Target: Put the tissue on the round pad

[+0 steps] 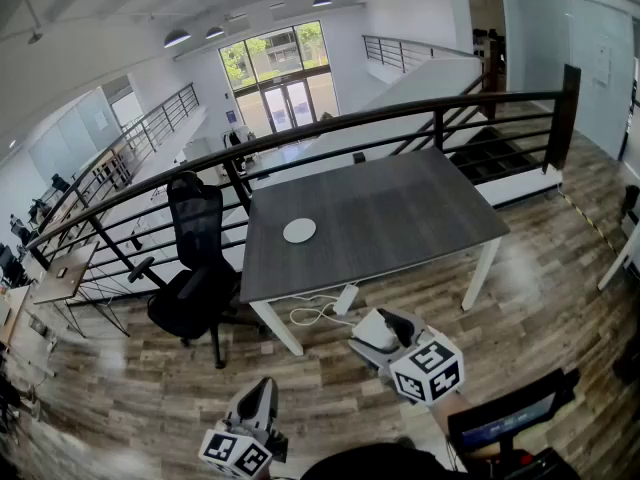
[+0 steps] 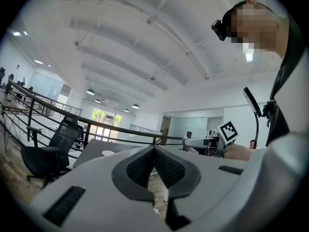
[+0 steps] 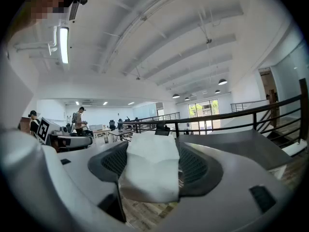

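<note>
A dark bench (image 1: 400, 218) was shown beside a railing (image 1: 330, 126), with a black office chair (image 1: 195, 258) at its left end. Short of the bench, the left gripper (image 1: 262, 396) was held with fingers pressed together, and the tissue (image 3: 149, 170) was pinched between the right gripper's (image 1: 383, 330) fingers. A white round pad (image 1: 299, 231) lay bare on the bench.
</note>
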Action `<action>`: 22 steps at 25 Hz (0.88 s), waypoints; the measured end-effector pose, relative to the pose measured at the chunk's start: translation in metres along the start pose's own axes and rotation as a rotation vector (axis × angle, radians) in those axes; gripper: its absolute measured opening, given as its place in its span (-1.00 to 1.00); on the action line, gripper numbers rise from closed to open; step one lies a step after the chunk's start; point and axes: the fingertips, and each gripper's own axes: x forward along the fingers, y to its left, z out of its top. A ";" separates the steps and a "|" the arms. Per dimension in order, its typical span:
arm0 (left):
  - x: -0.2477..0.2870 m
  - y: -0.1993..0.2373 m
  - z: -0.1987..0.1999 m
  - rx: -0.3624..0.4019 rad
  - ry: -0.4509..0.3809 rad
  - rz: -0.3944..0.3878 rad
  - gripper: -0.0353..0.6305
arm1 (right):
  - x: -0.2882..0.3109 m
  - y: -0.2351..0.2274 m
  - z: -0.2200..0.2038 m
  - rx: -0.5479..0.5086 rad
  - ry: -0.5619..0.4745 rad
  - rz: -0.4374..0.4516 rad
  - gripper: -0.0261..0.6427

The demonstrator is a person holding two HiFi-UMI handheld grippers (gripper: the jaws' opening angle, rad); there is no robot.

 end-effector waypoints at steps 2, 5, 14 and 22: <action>-0.002 0.001 0.000 0.001 -0.009 0.007 -0.88 | 0.002 0.003 0.000 -0.008 0.005 0.011 0.08; -0.005 0.001 0.000 -0.003 -0.025 0.018 -0.88 | 0.004 0.005 -0.001 -0.018 0.018 0.020 0.07; -0.011 0.005 0.000 -0.010 -0.035 0.020 -0.88 | 0.007 0.009 -0.002 -0.018 0.015 0.016 0.07; -0.015 0.008 -0.002 -0.019 -0.038 0.012 -0.88 | 0.007 0.012 -0.001 -0.019 0.009 0.000 0.07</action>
